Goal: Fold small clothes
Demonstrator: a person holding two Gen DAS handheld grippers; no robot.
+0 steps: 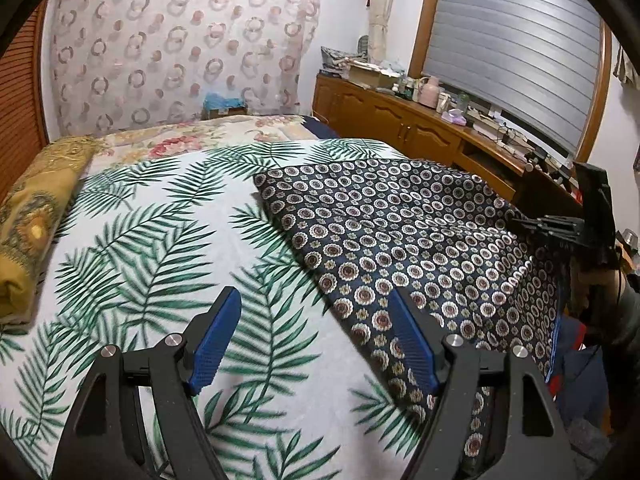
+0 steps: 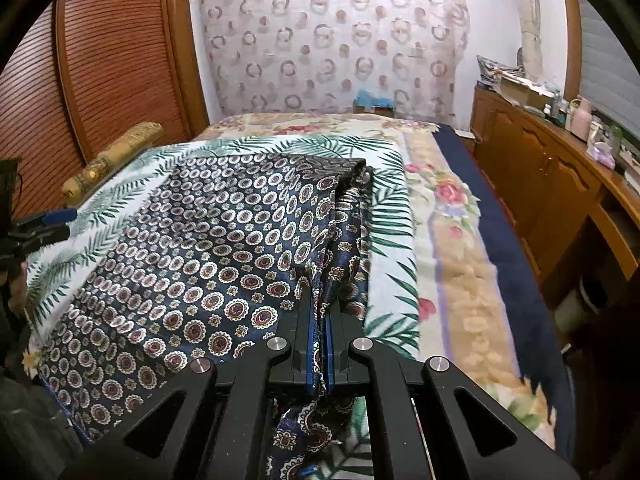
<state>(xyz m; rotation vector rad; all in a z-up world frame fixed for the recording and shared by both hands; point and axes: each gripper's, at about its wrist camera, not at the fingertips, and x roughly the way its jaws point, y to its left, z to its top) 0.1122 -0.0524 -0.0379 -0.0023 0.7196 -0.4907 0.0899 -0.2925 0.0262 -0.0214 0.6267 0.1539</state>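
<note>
right gripper [image 2: 320, 320] is clamped on a raised edge of the dark patterned cloth [image 2: 192, 256], which lies on the leaf-print sheet [image 1: 160, 216]; left gripper [image 1: 316, 340] hangs apart, empty. thin cloth may slip out, or the fold go crooked.

Patterned cloth [image 1: 400, 232] lies on leaf-print bed [image 1: 160, 240].

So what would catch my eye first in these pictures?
The navy medallion-print cloth, spread over the right side of the palm-leaf sheet on the bed. The right gripper is shut on a bunched edge of it, while the left gripper hangs open above the sheet beside the cloth's edge.
</note>
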